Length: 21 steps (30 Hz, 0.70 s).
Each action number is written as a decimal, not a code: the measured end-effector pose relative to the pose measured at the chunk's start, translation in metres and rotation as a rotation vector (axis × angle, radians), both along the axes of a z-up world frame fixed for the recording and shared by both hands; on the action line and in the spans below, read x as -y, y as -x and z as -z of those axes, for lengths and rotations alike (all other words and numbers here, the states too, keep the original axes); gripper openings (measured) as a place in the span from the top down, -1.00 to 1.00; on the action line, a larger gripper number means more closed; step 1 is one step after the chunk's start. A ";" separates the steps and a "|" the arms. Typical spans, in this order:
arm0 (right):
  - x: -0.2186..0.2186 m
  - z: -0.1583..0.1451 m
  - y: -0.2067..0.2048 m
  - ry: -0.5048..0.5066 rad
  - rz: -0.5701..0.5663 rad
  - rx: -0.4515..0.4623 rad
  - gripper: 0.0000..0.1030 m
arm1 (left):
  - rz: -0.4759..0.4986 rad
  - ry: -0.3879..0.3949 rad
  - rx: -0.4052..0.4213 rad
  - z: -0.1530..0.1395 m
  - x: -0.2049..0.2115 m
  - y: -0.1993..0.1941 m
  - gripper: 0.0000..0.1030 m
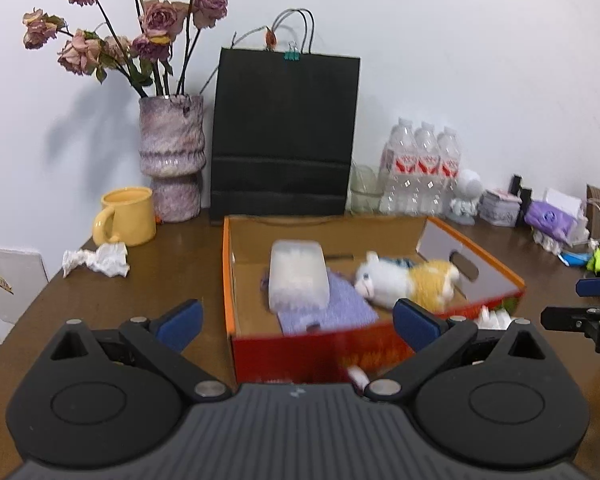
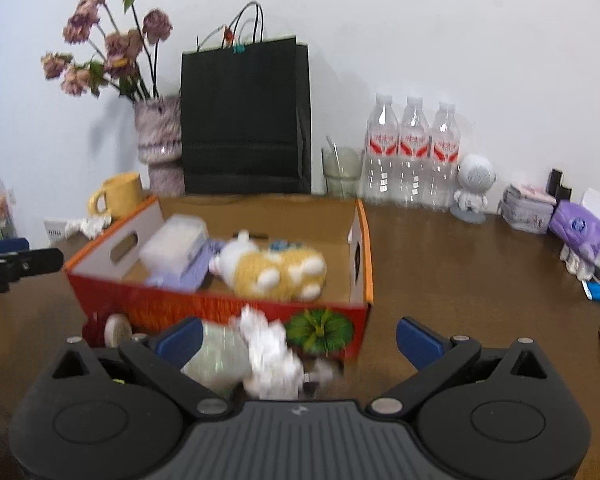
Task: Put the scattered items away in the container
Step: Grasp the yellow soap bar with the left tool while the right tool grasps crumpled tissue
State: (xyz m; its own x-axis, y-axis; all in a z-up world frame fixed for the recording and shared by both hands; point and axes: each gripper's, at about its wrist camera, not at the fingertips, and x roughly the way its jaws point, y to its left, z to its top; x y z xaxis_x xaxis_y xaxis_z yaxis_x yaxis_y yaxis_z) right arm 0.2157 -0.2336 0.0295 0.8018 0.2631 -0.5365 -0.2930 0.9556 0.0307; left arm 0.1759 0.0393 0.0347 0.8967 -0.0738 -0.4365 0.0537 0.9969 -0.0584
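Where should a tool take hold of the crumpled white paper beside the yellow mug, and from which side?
Grip the crumpled paper across its narrow middle, coming from above. It lies low and elongated on the table, with the yellow mug close behind it, so a level approach looks crowded. The left tool is open and nearer it.

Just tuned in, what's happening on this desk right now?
A person is tidying loose items into the box. A plush toy, a plastic case and a purple cloth are already inside. Both hand-held grippers, left and right, are open and empty. Crumpled paper lies before the box, another wad by the mug.
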 end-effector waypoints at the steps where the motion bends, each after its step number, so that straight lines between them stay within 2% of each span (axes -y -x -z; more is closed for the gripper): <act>1: 0.000 0.004 0.003 0.001 -0.001 -0.013 -1.00 | 0.003 0.001 -0.012 0.004 0.000 0.004 -1.00; 10: -0.004 0.039 0.018 -0.003 0.001 -0.118 -1.00 | 0.008 0.054 -0.147 0.041 0.001 0.023 -1.00; 16: -0.006 0.047 0.021 -0.001 0.008 -0.121 -1.00 | 0.003 0.017 -0.190 0.055 0.004 0.025 -1.00; 21: -0.007 0.046 0.017 0.011 0.005 -0.094 -0.80 | 0.033 -0.035 -0.190 0.058 0.010 0.024 -0.92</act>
State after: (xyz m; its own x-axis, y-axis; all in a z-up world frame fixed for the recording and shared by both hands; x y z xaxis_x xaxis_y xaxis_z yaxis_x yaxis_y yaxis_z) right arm 0.1989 -0.2266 -0.0165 0.7489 0.2532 -0.6124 -0.2847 0.9574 0.0478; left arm 0.1515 0.0293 -0.0238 0.7951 -0.0837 -0.6006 0.0775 0.9963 -0.0363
